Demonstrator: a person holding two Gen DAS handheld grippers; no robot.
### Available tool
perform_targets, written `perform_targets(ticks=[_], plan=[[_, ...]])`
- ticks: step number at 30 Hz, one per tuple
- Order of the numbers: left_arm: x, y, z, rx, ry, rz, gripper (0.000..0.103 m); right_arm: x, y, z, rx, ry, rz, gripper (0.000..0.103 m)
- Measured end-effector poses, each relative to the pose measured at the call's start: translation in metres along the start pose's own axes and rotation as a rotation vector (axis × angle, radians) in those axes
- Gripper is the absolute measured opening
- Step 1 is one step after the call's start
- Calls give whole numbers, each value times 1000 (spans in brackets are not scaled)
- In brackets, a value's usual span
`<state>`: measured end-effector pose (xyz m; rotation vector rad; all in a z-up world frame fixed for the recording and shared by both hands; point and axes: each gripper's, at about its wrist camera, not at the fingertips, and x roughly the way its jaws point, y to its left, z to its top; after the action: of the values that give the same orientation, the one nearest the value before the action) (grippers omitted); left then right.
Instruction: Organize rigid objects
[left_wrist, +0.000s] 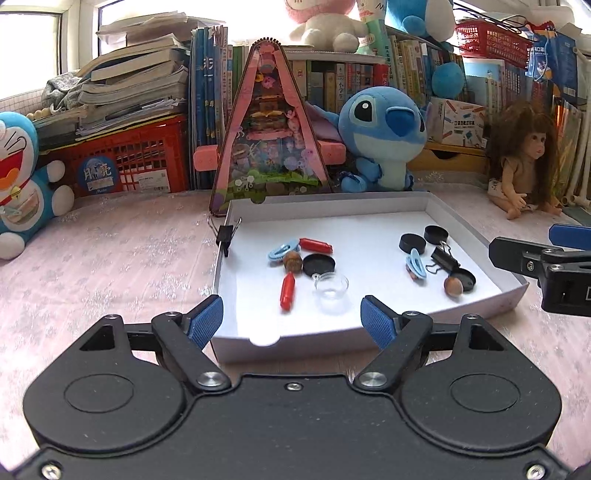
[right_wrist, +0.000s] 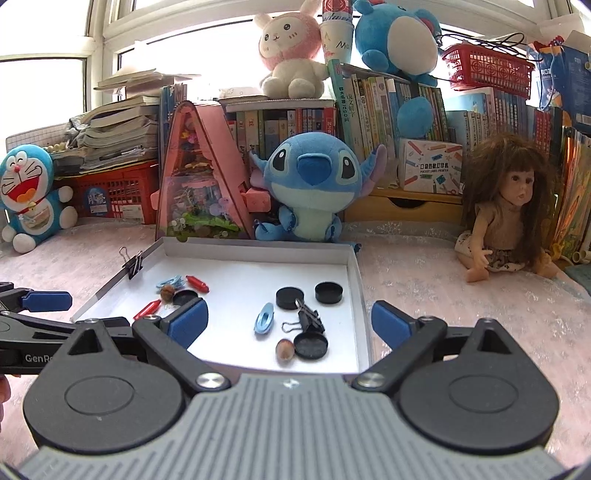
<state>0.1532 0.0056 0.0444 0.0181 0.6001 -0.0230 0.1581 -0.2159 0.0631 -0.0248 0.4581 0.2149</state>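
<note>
White cardboard forms the shallow tray (left_wrist: 369, 206) on the pink cloth, and in the left wrist view its near wall runs behind the left gripper (left_wrist: 291, 319), whose blue pads stand apart with nothing between them. The clear cup (left_wrist: 331, 286) is hard to make out against the tray floor, just beyond the pads. Counted here: two red capsules (left_wrist: 287, 292), two blue clips, two nuts, four black caps (left_wrist: 412, 242), two binder clips. The right gripper is cut off at the frame's right edge.

In the right wrist view the right gripper (right_wrist: 288, 323) is spread wide and empty, its left pad hiding the tray's middle. One binder clip (right_wrist: 309, 320), a nut (right_wrist: 285, 349) and a black lid lie between the pads, untouched.
</note>
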Motion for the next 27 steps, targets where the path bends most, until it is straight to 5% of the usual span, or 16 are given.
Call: perform_targets(ticks=[27], plan=[[11, 4, -47, -32, 68, 27, 80, 5, 7, -49, -1, 85, -16, 103]])
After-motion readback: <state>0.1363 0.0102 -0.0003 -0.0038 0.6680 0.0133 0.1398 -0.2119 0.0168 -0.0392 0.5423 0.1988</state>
